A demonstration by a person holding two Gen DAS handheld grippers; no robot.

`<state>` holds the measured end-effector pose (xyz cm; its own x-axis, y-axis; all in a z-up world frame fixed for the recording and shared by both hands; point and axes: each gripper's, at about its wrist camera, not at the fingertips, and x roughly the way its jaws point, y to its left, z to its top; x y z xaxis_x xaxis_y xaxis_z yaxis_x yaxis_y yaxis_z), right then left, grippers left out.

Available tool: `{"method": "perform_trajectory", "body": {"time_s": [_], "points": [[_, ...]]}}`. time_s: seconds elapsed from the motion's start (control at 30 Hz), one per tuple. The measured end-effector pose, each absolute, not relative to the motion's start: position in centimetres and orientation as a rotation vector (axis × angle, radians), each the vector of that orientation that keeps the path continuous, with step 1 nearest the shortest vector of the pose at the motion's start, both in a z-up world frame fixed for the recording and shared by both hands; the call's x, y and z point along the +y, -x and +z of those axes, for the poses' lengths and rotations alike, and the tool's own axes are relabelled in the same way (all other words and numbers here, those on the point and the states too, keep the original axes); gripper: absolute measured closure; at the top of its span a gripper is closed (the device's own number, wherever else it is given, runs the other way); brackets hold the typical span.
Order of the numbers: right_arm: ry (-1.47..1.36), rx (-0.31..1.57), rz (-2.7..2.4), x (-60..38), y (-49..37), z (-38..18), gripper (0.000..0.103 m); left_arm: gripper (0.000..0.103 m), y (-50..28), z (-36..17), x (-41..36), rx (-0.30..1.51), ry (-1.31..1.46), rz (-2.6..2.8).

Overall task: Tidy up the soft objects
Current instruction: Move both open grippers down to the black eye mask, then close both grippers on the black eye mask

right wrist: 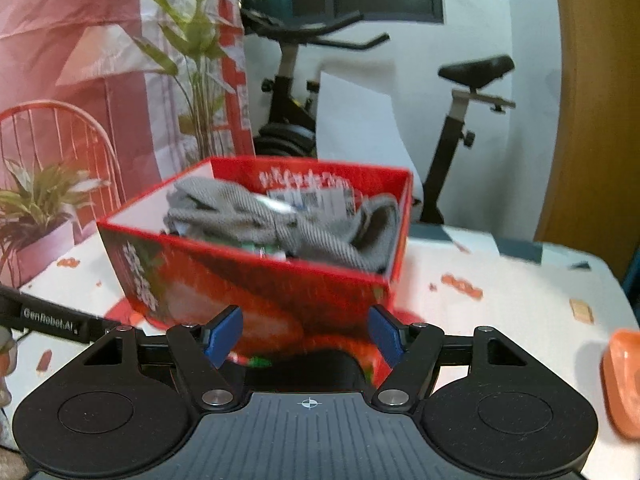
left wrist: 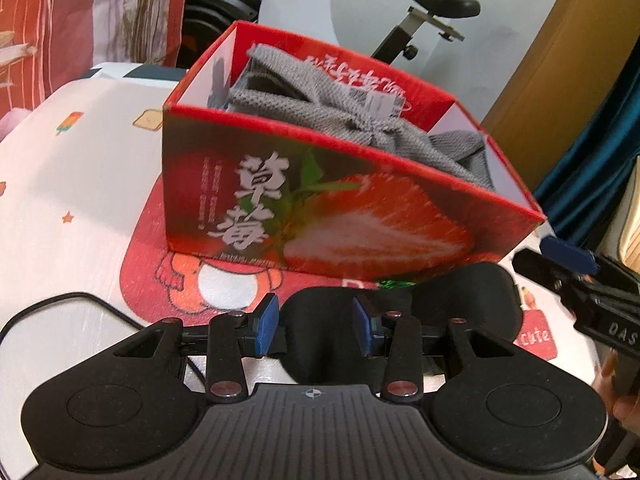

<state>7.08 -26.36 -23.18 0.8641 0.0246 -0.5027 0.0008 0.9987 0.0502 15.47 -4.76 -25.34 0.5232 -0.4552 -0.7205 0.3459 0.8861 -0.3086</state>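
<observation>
A red strawberry box [left wrist: 320, 208] stands on the table with a grey knitted cloth [left wrist: 320, 108] bunched inside; it also shows in the right wrist view [right wrist: 256, 280] with the grey cloth [right wrist: 288, 224]. A black eye mask [left wrist: 400, 320] lies in front of the box. My left gripper [left wrist: 316, 326] has its blue pads on either side of the mask's left part, touching or nearly so. My right gripper [right wrist: 306, 334] is open and empty just before the box, above the black mask [right wrist: 312, 368]; it shows in the left wrist view at the right edge [left wrist: 568, 256].
A white printed tablecloth [left wrist: 80, 200] with a red cartoon mat [left wrist: 180, 280] covers the table. An orange dish [right wrist: 624, 380] sits at the right edge. A potted plant [right wrist: 40, 216], red chair and exercise bike [right wrist: 460, 120] stand behind.
</observation>
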Motion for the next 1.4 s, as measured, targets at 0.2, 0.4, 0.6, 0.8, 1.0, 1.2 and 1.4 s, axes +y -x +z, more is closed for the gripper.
{"method": "perform_trajectory", "body": {"time_s": [0.2,0.4,0.6,0.8,1.0,1.2,1.4], "points": [[-0.068,0.608,0.003,-26.4,-7.2,-25.6,0.038,0.061,-15.6,-26.6,-4.9,0.936,0.119,-0.466],[-0.089,0.626,0.004,-26.4,-7.3,-26.2,0.038,0.061,-16.3,-27.3,-5.4,0.960,0.096,-0.472],[-0.094,0.647,-0.031,-26.8,-7.6,-26.7,0.037,0.060,-16.1,-27.8,-7.1,0.940,0.029,-0.509],[-0.105,0.674,-0.055,-27.0,-7.9,-27.2,0.037,0.060,-16.3,-28.8,-8.3,0.932,-0.035,-0.523],[-0.064,0.663,0.002,-25.8,-7.9,-26.6,0.047,0.060,-16.1,-28.9,-8.1,0.923,-0.056,-0.516],[-0.029,0.646,0.048,-24.7,-7.8,-26.0,0.063,0.060,-16.5,-29.1,-7.0,0.950,-0.069,-0.464],[-0.039,0.666,0.069,-24.5,-7.9,-26.3,0.078,0.060,-16.4,-29.2,-6.3,0.947,-0.072,-0.446]]}}
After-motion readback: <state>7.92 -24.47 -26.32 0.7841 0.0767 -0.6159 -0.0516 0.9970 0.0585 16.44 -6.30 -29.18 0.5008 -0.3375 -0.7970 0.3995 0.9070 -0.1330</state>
